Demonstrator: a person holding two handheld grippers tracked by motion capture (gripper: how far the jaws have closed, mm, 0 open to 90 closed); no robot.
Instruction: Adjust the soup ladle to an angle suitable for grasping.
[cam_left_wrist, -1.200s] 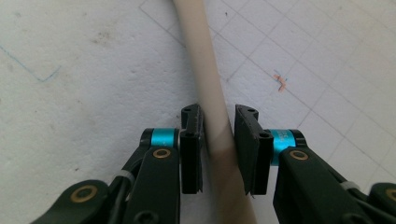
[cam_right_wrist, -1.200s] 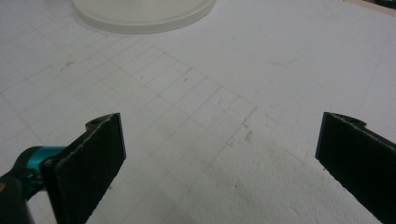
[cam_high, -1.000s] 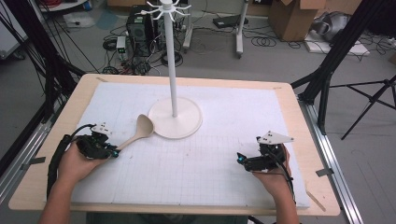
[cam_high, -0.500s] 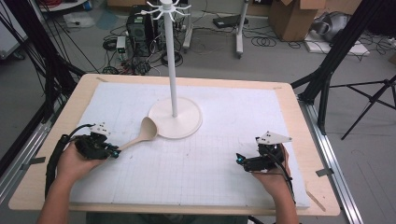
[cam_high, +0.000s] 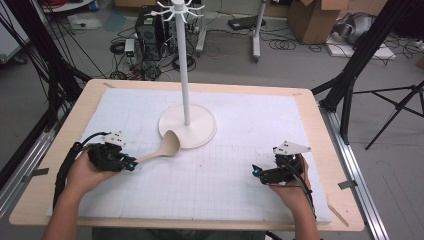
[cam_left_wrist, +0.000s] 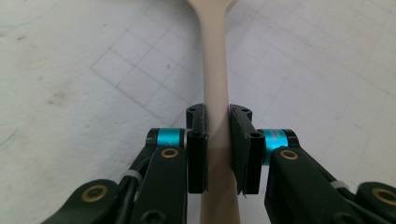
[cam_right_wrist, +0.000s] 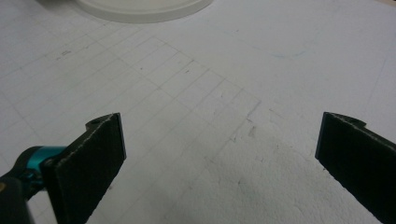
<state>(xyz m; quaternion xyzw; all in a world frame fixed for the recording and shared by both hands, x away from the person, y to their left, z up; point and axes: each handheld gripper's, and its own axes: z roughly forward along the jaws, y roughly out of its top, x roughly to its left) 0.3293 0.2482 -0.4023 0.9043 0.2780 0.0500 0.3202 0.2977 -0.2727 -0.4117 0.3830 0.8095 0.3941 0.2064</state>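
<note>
**Left tool clamped on spoon handle, right tool idle and wide apart**

Left tool (cam_high: 131, 163): jaws clenched on the handle of the pale beige plastic spoon (cam_high: 161, 149). In the left gripper view the two black pads (cam_left_wrist: 198, 140) press the handle from both sides, and the spoon (cam_left_wrist: 214, 70) runs straight up out of frame from between them.

Spoon position: front-left part of the tabletop (cam_high: 320, 130), over the white gridded foam mat (cam_high: 250, 125). Handle points back toward the person's left hand (cam_high: 87, 172); bowl points toward the round white base of the tall white rack stand (cam_high: 187, 122), its tip right at the base's near-left rim. Can't tell from above if the bowl touches the rim or sits lifted clear of the mat.

Right tool (cam_high: 256, 173): released, nothing in it. The right gripper view shows its jaws spread wide with bare mat (cam_right_wrist: 210, 116) between them and the stand's base (cam_right_wrist: 144, 9) farther off at the top edge. It sits front-right on the mat in the right hand (cam_high: 292, 185), well apart from the spoon.
</note>
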